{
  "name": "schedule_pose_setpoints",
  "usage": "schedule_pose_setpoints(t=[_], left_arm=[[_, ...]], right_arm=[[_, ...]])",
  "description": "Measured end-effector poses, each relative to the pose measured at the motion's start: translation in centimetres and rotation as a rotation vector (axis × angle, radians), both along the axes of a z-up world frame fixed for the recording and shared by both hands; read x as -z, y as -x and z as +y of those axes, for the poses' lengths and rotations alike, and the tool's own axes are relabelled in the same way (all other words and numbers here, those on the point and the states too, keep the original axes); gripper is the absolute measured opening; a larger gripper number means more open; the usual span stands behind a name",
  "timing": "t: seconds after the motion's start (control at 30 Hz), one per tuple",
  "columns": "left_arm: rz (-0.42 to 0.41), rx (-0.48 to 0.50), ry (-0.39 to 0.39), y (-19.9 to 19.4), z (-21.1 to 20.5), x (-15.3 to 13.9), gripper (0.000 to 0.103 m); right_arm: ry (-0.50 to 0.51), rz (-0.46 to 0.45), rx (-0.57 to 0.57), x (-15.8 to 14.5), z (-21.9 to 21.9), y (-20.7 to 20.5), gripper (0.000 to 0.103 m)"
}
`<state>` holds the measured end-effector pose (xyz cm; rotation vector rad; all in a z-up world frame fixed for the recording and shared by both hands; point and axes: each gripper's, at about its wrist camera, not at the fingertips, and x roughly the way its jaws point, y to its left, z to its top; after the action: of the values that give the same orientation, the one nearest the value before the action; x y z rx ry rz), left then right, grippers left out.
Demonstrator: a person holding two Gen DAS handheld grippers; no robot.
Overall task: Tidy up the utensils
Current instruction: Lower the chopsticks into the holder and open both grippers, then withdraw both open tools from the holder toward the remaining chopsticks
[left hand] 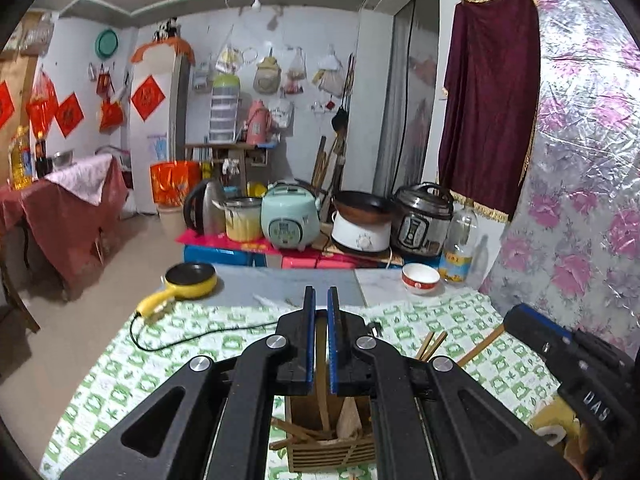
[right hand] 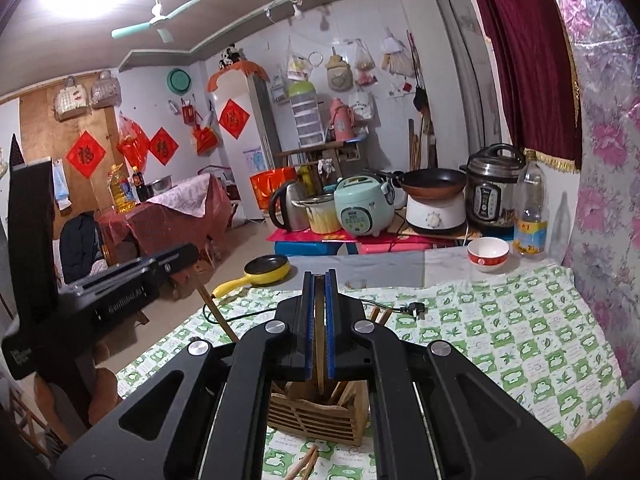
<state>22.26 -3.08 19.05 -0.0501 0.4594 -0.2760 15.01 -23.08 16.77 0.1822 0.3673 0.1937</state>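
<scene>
Plug (right hand: 414, 309) shows only beside right tool (right hand: 319, 280).

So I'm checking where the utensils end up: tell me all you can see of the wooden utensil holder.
The wooden utensil holder is a light-brown, box-shaped caddy with a slatted lower front. It stands upright on the green-and-white checked tablecloth, partly hidden behind the gripper frames. Wooden chopsticks and other wooden utensils stick out of its open top.

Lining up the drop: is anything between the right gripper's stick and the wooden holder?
Nothing visible. The stick in the right gripper points straight into the wooden holder, though utensils already inside crowd it.
</scene>
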Motion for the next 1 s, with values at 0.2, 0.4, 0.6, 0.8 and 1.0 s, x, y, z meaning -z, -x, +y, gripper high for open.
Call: schedule_pose_setpoints(t=[0.2, 0.4, 0.6, 0.8, 1.0], left_arm=[[0.056, 0.007, -0.013, -1.2, 0.5, 1.4, 0.006], [0.050, -0.063, -0.058, -0.8, 0.8, 2.3, 0.086], [0.004, -0.099, -0.062, 0.4, 1.5, 1.3, 0.098], [0.022, -0.144, -0.073, 0.3, 1.8, 1.4, 0.098], [0.035, -0.183, -0.091, 0.3, 2.2, 1.5, 0.098]], right_arm=[[0.025, 0.045, -0.002, 1.2, 0.8, -1.3, 0.008], [0.017, 0.137, -0.006, 3.0, 0.8, -3.0, 0.031], [0.004, 0.065, 0.036, 2.0, -0.3, -1.5, 0.056], [0.031, 0.006, 0.057, 1.2, 0.3, -0.2, 0.081], [0.060, -0.025, 0.080, 0.9, 1.0, 0.8, 0.095]])
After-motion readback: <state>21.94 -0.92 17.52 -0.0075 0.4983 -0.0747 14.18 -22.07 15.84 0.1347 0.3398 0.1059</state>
